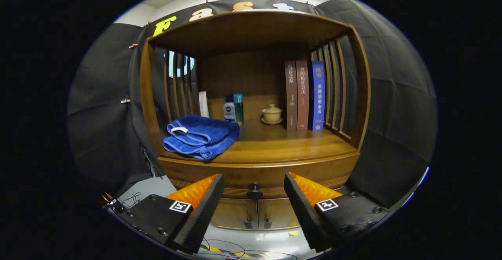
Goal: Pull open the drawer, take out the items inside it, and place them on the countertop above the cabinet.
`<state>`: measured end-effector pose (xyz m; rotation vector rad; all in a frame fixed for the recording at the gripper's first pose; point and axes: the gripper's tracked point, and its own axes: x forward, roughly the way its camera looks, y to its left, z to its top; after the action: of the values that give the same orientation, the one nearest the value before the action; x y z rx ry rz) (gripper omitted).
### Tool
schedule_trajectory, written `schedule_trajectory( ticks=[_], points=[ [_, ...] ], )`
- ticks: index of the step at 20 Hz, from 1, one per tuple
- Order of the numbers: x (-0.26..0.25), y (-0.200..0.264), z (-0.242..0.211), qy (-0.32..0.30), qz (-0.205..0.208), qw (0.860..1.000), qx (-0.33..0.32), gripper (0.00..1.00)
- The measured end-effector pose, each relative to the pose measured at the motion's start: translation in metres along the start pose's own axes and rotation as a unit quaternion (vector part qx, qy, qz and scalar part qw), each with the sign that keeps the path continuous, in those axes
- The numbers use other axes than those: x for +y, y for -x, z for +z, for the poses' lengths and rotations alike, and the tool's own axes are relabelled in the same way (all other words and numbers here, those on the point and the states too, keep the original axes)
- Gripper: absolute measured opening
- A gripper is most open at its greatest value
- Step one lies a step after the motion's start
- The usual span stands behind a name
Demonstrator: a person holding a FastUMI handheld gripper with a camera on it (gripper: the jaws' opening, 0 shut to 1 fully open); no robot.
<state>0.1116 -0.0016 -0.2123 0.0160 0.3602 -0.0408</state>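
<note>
gripper [254,182] fingers spread, drawer knob [254,192] between them.

The wooden cabinet's countertop [274,144] lies beyond the parted fingers of the gripper [254,187]; a folded blue towel [200,135] rests on it beyond the left finger; farther back stand two bottles [233,109], a lidded cup on a saucer [272,115], and three upright books [304,95] beyond the right finger.
</note>
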Motion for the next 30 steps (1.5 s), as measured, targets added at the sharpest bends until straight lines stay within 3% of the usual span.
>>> schedule_trajectory(
  ticks=[13, 17, 18, 19, 22, 30],
  points=[
    [-0.011, -0.1, -0.083, 0.004, -0.024, 0.995, 0.095, 0.96],
    [-0.009, -0.105, -0.097, -0.005, -0.019, 0.993, 0.112, 0.63],
    [-0.01, -0.101, -0.091, -0.003, -0.022, 0.994, 0.109, 0.47],
    [-0.01, -0.108, -0.096, 0.001, -0.024, 0.994, 0.109, 0.47],
    [-0.01, -0.105, -0.095, 0.006, -0.021, 0.994, 0.111, 0.33],
    [-0.011, -0.097, -0.098, 0.009, -0.022, 0.992, 0.125, 0.33]
  ],
)
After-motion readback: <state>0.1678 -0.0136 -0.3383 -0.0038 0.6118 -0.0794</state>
